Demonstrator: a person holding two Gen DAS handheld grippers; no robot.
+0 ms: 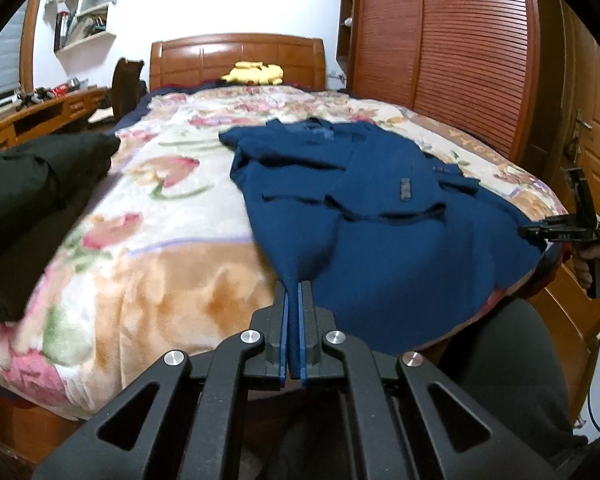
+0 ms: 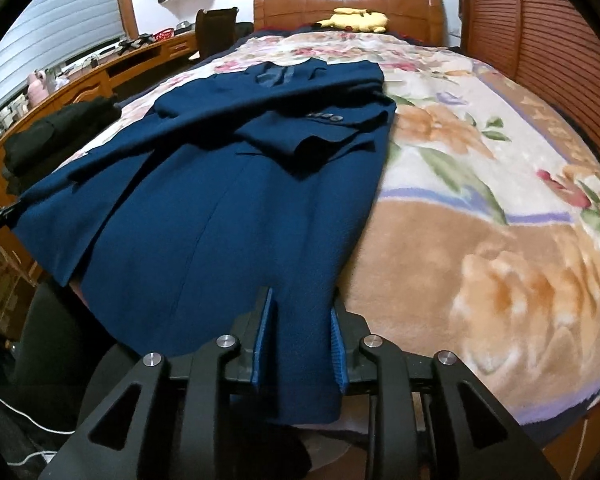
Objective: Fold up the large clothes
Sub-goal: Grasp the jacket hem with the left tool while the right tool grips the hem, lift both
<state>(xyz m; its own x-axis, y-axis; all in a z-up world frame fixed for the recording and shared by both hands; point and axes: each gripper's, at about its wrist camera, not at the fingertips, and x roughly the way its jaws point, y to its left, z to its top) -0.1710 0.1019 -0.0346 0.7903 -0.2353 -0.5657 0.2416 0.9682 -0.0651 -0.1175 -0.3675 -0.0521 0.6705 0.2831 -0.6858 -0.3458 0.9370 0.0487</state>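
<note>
Nearest the lenses, left tongs [image 1: 295,286] were clamped tight on a pinch of the blue coat's [image 1: 380,208] hem; right tongs [image 2: 300,312] gripped a thicker fold of hem w/ pads partly apart. Coat lay flat on the floral blanket [image 2: 480,208], sleeve folded across. Beyond: black garment [image 1: 32,200], yellow plush [image 2: 356,19] by headboard.

Coat [image 2: 204,216] hem hidden behind right gripper [image 2: 300,312]; black garment [image 1: 24,208] at bed's left edge cut off, blurred.
</note>
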